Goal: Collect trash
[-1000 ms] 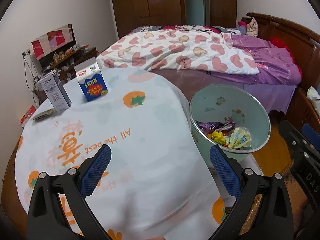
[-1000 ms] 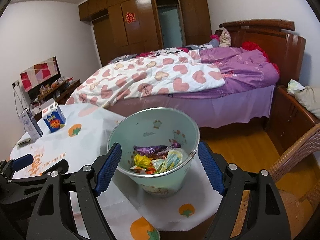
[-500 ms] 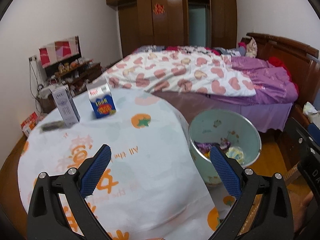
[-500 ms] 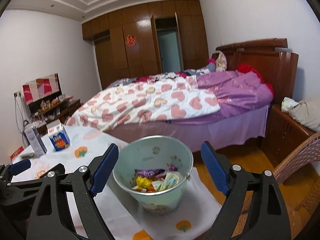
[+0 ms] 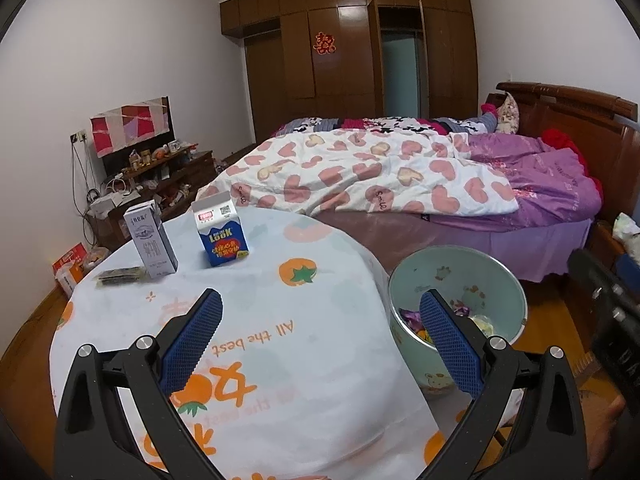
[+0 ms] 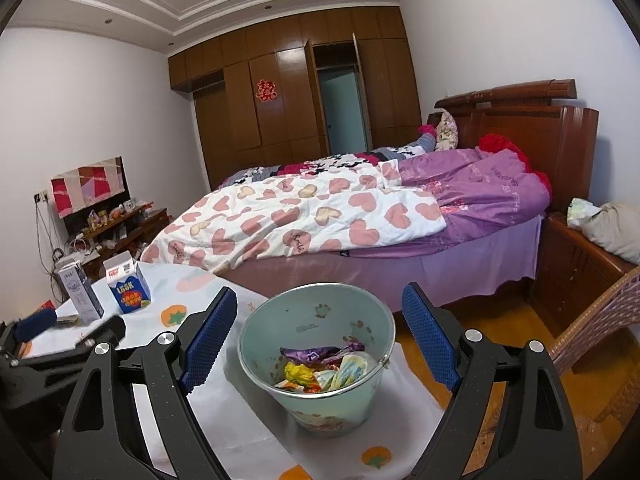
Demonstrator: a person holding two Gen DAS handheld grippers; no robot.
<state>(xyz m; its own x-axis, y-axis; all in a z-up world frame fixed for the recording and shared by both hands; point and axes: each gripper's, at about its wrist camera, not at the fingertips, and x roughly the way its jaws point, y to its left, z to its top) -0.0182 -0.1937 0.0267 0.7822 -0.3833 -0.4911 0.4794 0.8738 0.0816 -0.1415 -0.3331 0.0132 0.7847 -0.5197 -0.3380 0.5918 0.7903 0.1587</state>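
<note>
Both grippers, left [image 5: 318,334] and right [image 6: 314,330], hang spread and empty, the right's fingers [image 6: 208,338] having just widened. The pale green wrapper-filled metal pail [image 6: 316,364] sits beside the cloth-covered round counter [image 5: 256,320], where a blue carton [image 5: 222,230], grey carton [image 5: 150,242] and flat dark packet [image 5: 120,275] remain.

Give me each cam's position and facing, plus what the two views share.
Left wrist: on the left gripper, facing across the table toward the bed; its own open fingers and part of the right gripper show.
Right wrist: on the right gripper, facing the bin; its open, empty fingers and the left gripper show.
Shared: bin, blue carton, grey carton, bed, wardrobe.
</note>
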